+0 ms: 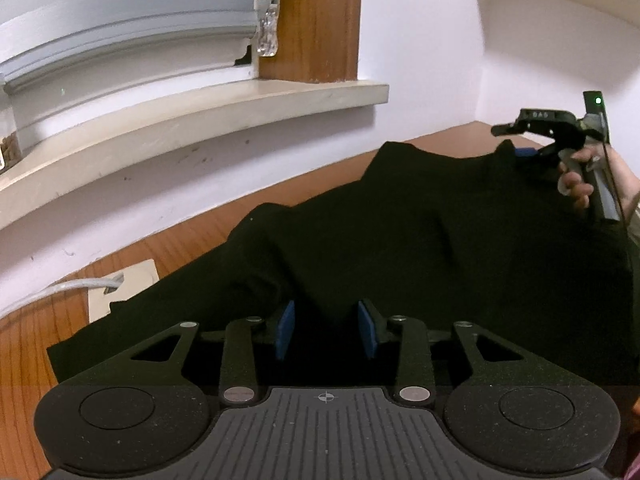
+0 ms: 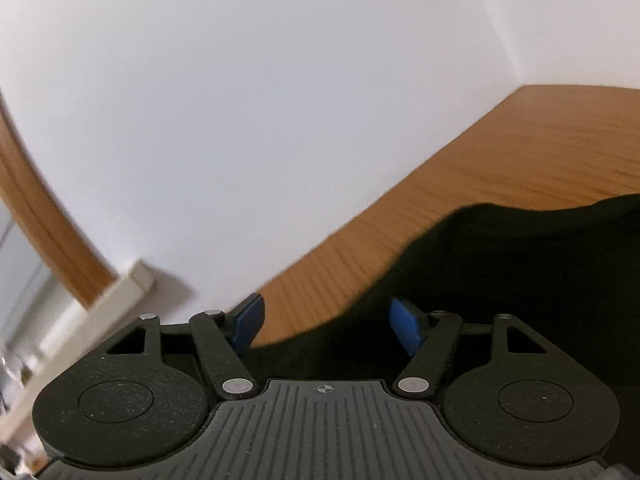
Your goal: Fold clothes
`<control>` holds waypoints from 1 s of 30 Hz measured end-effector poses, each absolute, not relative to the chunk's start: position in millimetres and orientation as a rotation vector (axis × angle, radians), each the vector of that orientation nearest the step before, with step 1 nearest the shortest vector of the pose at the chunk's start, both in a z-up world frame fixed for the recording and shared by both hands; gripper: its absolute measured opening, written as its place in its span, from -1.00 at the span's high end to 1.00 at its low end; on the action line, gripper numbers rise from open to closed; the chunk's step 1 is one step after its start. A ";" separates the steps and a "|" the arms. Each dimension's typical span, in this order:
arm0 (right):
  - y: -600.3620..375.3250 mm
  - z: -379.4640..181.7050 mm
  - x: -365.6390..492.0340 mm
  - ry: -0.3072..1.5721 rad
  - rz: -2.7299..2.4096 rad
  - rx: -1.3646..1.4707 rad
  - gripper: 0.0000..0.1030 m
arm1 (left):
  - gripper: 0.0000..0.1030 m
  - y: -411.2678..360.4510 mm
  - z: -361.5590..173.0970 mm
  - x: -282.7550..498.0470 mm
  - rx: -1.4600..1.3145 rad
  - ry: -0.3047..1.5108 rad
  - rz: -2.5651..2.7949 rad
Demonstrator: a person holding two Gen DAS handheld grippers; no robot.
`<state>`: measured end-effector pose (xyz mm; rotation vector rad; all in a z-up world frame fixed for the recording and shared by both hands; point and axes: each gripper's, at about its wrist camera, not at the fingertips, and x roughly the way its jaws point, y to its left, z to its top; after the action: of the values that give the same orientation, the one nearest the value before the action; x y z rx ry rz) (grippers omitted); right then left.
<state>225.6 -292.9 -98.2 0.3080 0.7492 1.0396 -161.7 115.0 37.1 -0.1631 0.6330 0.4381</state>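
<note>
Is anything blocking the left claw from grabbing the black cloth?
No, nothing visible is in the way. The left claw is open right over the black cloth, with the cloth between its blue pads. The table beside it holds only a cable.

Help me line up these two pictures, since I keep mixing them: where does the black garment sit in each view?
Left wrist: the black garment fills the centre and right, spread across the wooden table.
Right wrist: it lies in the lower right, under the right gripper.
Shared landmark: the window sill on the white wall.
</note>
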 end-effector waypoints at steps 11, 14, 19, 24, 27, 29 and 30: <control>-303.2 -73.9 218.7 0.595 0.918 0.232 0.91 | 0.26 119.1 29.1 -165.0 -0.211 0.632 0.448; -297.9 -77.9 222.3 0.647 0.843 0.105 0.83 | 0.27 115.9 35.2 -170.8 -0.221 0.619 0.455; -286.2 -90.2 217.6 0.642 0.819 -0.097 -0.07 | 0.11 115.9 57.3 -203.8 -0.240 0.543 0.498; -288.7 -108.0 212.7 0.608 0.856 -0.206 -0.19 | -0.01 142.8 62.3 -241.7 -0.267 0.535 0.615; -291.6 -107.9 216.8 0.610 0.865 -0.198 -0.27 | -0.15 160.4 58.8 -251.6 -0.273 0.551 0.674; -294.5 -106.6 219.7 0.612 0.870 -0.199 -0.29 | -0.15 169.4 55.0 -252.0 -0.289 0.554 0.665; -294.7 -106.3 219.8 0.610 0.870 -0.202 -0.30 | -0.13 172.6 53.8 -250.7 -0.303 0.550 0.653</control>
<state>219.8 -294.7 -106.3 -0.2025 0.6104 0.8697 -250.7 172.6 53.8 -0.3027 0.5497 0.6531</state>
